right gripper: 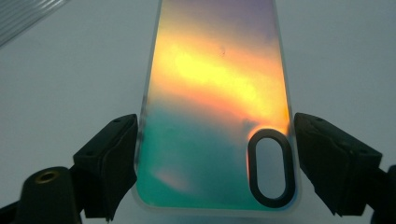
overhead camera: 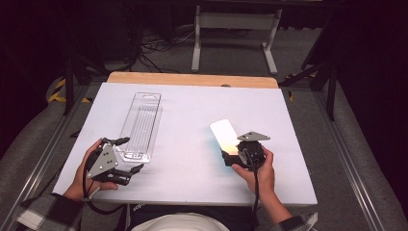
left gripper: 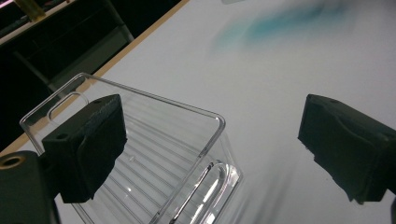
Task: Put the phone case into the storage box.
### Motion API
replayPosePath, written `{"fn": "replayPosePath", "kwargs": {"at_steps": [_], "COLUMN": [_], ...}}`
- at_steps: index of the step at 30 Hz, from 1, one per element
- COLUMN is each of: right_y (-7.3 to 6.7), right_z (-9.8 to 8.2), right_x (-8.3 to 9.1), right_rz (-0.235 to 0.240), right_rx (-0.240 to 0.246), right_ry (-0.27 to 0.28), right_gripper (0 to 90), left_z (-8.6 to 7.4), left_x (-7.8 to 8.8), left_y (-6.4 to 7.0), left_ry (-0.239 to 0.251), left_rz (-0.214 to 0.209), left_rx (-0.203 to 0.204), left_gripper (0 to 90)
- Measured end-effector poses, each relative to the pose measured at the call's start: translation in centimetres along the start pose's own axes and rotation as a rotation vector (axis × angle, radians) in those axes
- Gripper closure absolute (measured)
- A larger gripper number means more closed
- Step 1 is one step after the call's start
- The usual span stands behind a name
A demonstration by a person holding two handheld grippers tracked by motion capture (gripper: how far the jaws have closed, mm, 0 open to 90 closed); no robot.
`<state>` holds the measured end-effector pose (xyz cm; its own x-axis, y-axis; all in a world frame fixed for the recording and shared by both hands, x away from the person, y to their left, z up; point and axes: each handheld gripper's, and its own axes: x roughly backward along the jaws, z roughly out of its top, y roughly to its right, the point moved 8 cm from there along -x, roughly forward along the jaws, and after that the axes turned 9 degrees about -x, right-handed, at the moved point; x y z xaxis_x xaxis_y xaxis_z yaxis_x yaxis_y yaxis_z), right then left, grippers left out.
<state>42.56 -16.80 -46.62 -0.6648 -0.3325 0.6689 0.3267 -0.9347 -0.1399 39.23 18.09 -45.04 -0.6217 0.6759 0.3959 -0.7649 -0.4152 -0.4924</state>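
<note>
Packing seemed to be the job: an iridescent phone case (right gripper: 217,112) going into the clear plastic package (overhead camera: 142,126) that lay flat on the white table (overhead camera: 192,183). I had the right gripper (overhead camera: 230,156) clamped across the width of the case near its camera cutout (right gripper: 271,168), one pad on each long edge, and in the right gripper view the case ran straight out ahead of the jaws, orange above and green below. In the high view it stood tilted up off the table, right of centre and well apart from the package.

My left gripper (overhead camera: 130,155) sat at the near end of the package with its jaws spread wide. In the left gripper view one pad hovered over the ribbed tray and the other hung out over bare table, so nothing was pinched there; whether that pad touched the plastic I could not tell.

As I judged it, the step in hand was the carry, with the case gripped and lifted but not yet brought across. The next move called for swinging the case leftward over the package, lining its long axis up with the tray, and lowering it flat. I also reckoned the left gripper would need to steady the light package first, since it could easily slide.
</note>
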Motion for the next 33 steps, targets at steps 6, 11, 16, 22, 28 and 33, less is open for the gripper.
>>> {"fn": "replayPosePath", "kwargs": {"at_steps": [6, 11, 16, 22, 28, 33], "right_y": [0.3, 0.0, -0.3, -0.6, -1.3, -1.8], "right_z": [0.2, 0.5, 1.0, 1.5, 2.1, 2.4], "right_x": [0.4, 0.4, 0.5, 0.8, 1.0, 1.0], "right_rz": [0.021, 0.038, 0.069, 0.101, 0.151, 0.188], "right_rx": [-0.030, -0.032, -0.044, -0.060, -0.084, -0.092], "right_ry": [0.009, 0.009, 0.016, 0.024, 0.024, 0.012], "right_gripper": [17.4, 17.4, 17.3, 17.4, 17.4, 17.4], "left_z": [0.0, 0.1, 0.2, 0.7, 1.5, 2.0], "left_x": [0.1, 0.1, 0.2, 0.1, -0.4, -0.8], "left_y": [-0.2, -0.2, -0.4, -0.2, 0.1, 0.7], "left_ry": [-0.002, -0.006, -0.004, 0.005, 0.009, 0.020], "left_rz": [0.019, 0.029, 0.037, 0.040, 0.044, 0.014], "left_rx": [-0.014, -0.027, -0.031, -0.047, -0.087, -0.131], "left_gripper": [8.3, 8.3, 8.3, 8.3, 8.6, 7.9]}}
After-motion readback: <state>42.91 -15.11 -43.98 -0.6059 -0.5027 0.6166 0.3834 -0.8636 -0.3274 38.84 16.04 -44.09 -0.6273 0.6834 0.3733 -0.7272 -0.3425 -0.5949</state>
